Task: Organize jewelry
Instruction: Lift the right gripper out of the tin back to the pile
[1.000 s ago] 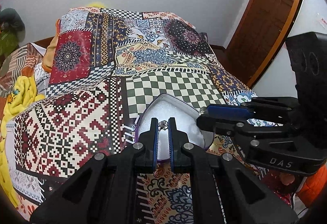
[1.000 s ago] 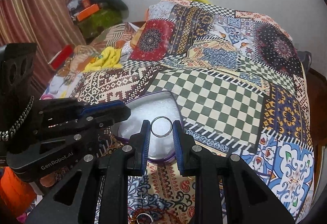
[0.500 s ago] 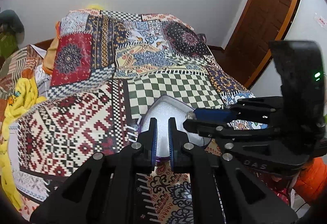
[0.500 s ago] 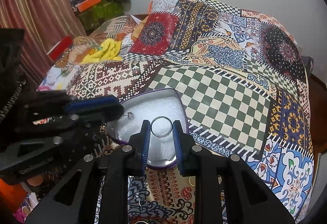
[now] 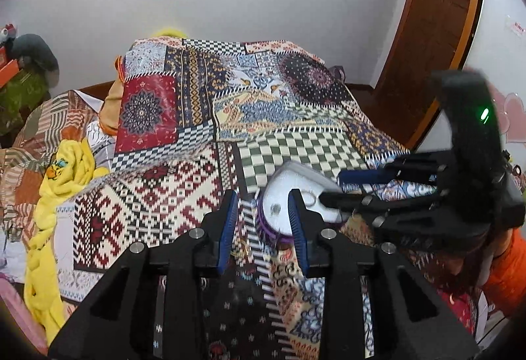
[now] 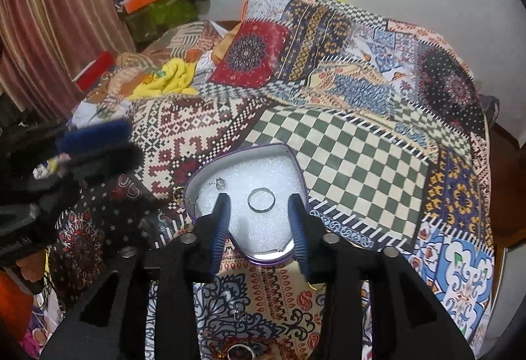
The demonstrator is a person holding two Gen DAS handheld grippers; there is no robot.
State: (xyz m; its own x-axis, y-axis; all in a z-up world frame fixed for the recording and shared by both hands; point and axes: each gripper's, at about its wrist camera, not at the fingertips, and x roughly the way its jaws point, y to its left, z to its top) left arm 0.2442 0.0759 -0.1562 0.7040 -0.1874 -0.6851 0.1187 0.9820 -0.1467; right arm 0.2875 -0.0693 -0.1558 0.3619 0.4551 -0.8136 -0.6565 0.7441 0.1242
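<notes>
A heart-shaped purple box (image 6: pixel 297 164) with white foam lining lies on the patterned bedspread; it also shows in the left wrist view (image 5: pixel 259 222). A silver ring (image 6: pixel 261 200) lies on the foam, and a small earring (image 6: pixel 219 183) lies near the box's left rim. My right gripper (image 6: pixel 259 208) is open just above the box, with the ring between its fingers but loose. My left gripper (image 5: pixel 262 207) is open and empty, left of the box. Each gripper shows in the other's view, the left one (image 6: pixel 82 146) and the right one (image 5: pixel 378 192).
The bedspread (image 6: pixel 345 136) covers the whole bed. More loose rings (image 6: pixel 241 315) lie on it near the front edge, below my right gripper. A yellow cloth (image 5: pixel 59 169) lies at the bed's left side. A brown door (image 5: pixel 437 18) stands at the right.
My right gripper opened and let the ring drop onto the foam. My left gripper, which had released the earring earlier, opened wide and pulled back and up from the box.
</notes>
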